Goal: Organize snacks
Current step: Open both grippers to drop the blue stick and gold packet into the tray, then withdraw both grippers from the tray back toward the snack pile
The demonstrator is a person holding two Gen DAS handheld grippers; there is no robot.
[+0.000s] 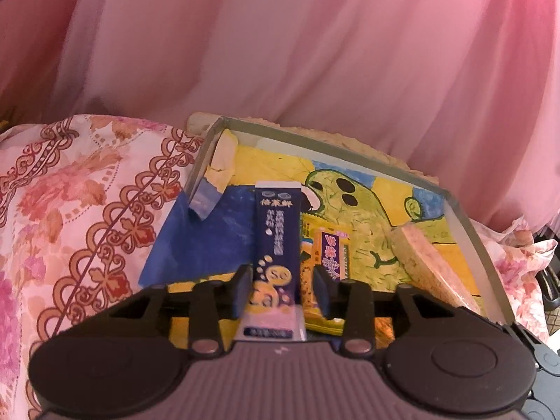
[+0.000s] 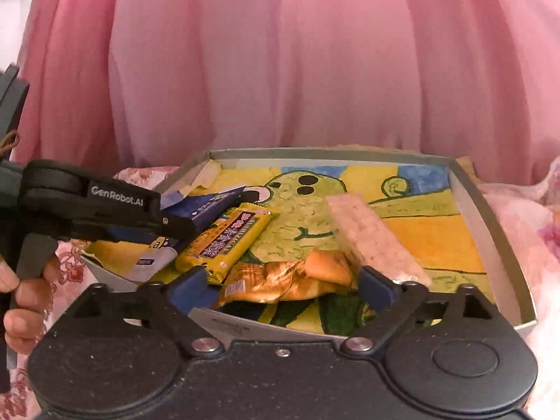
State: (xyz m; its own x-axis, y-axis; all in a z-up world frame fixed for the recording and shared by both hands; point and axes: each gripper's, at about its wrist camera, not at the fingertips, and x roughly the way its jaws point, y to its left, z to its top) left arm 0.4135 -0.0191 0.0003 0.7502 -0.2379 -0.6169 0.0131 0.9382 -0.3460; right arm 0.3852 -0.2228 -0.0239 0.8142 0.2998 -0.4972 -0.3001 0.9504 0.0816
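Snacks (image 2: pixel 224 241) boxed; "GenRobot.AI" on gripper (image 2: pixel 175 225).

Backdrop: pink sheer curtain (image 1: pixel 280 52), hanging in vertical folds across the full width of both views.
Bedding: floral-patterned quilt (image 1: pixel 70 203), pink and red with scrollwork borders, bunched at left.
Padding: cream textured cloth (image 1: pixel 367 147), just beyond the far edge.

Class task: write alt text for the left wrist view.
The left gripper holds a dark blue carton upright over a shallow grey tray lined with a yellow, green and blue cartoon drawing. A yellow snack packet and a puffed rice bar lie inside.
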